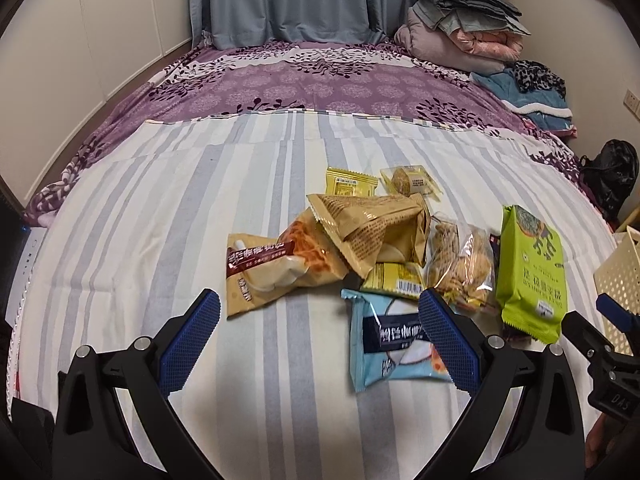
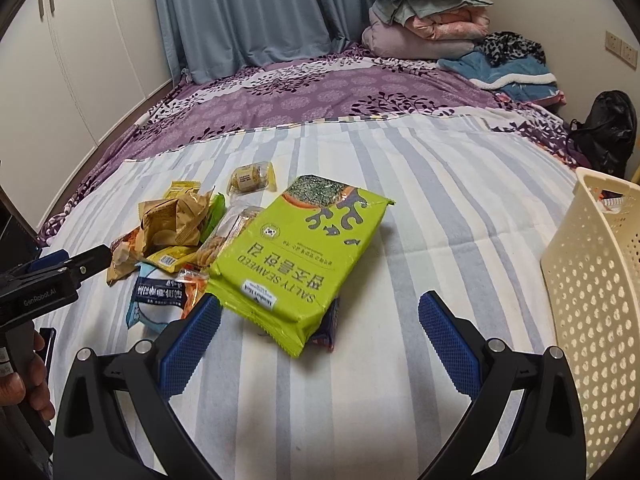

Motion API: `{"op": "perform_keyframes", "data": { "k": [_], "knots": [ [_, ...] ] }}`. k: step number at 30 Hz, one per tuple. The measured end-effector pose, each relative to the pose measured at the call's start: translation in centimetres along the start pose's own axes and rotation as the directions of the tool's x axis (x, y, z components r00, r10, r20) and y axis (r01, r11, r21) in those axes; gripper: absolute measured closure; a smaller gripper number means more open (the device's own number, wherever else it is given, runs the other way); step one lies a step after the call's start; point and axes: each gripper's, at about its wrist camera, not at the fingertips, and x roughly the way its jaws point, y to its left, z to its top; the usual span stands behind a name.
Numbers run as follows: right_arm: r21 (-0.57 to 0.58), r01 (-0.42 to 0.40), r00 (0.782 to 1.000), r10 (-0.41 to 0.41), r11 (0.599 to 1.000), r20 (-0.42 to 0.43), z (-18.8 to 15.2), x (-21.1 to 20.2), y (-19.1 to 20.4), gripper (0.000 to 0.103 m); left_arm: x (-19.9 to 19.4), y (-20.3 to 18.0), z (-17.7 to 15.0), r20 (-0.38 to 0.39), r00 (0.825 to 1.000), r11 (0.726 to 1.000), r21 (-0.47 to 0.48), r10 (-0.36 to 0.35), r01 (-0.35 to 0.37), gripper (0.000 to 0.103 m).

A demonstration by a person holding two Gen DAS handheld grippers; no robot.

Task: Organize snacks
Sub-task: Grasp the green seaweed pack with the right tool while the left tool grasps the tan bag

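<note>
**Snacks in a pile on the bed, both grippers wide apart & holding nothing**

Nearest, the left gripper (image 1: 318,340) hangs low over the striped sheet (image 1: 160,208) w/ its blue pads spread wide, nothing between them. Its right pad sits in front of a light blue snack pack (image 1: 384,340) that lies flat on the bed. The right gripper (image 2: 320,340) is spread wide too & has nothing in it. Just past its fingers lies the big green seaweed pack (image 2: 296,256), resting partly on a dark wrapper (image 2: 326,328).

A bit farther is the rest of the snack pile. There is a tan bag w/ a brown band (image 1: 272,268), a crumpled gold bag (image 1: 372,228), a small yellow pack w/ a barcode (image 1: 394,280) & a clear bag of cookies (image 1: 460,264). They touch & overlap. Behind the pile, a little apart, sit a small yellow packet (image 1: 350,182) & a small wrapped cake (image 1: 408,182).

On the right side stands a cream basket w/ holes (image 2: 592,280), near the seaweed pack but not touching it.

Far back is a purple flower bedspread (image 1: 304,84), a stack of folded blankets (image 1: 460,28) & blue curtains (image 1: 280,0).
</note>
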Motion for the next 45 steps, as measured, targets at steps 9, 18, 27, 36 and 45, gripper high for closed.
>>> {"op": "perform_keyframes", "data": {
  "k": [9, 18, 27, 36, 45],
  "knots": [
    [0.052, 0.012, 0.998, -0.008, 0.999, -0.064, 2.9, 4.3, 0.9, 0.005, 2.1, 0.1, 1.6, -0.012, 1.0, 1.0, -0.019, -0.017, 0.016, 0.003],
    [0.029, 0.07, 0.992, -0.067, 0.997, -0.102, 4.2, 7.6, 2.4, 0.005, 3.6, 0.3, 3.2, -0.016, 0.999, 0.999, -0.032, -0.031, 0.031, 0.003],
    [-0.01, 0.061, 0.993, -0.061, 0.998, -0.102, 3.6, 8.4, 2.5, 0.005, 5.5, -1.2, 4.3, -0.032, 0.997, 0.997, -0.043, -0.065, 0.064, 0.003],
    [-0.004, 0.034, 0.994, -0.034, 0.999, -0.101, 3.4, 8.6, 1.7, 0.01, 7.1, -3.4, 4.6, -0.053, 0.996, 0.997, -0.04, -0.068, 0.066, 0.003],
    [0.007, 0.023, 0.995, -0.022, 1.0, -0.097, 3.5, 8.7, 1.0, 0.015, 8.6, -4.2, 4.4, -0.078, 0.997, 0.999, -0.026, -0.024, 0.022, 0.003]
  ]
}}
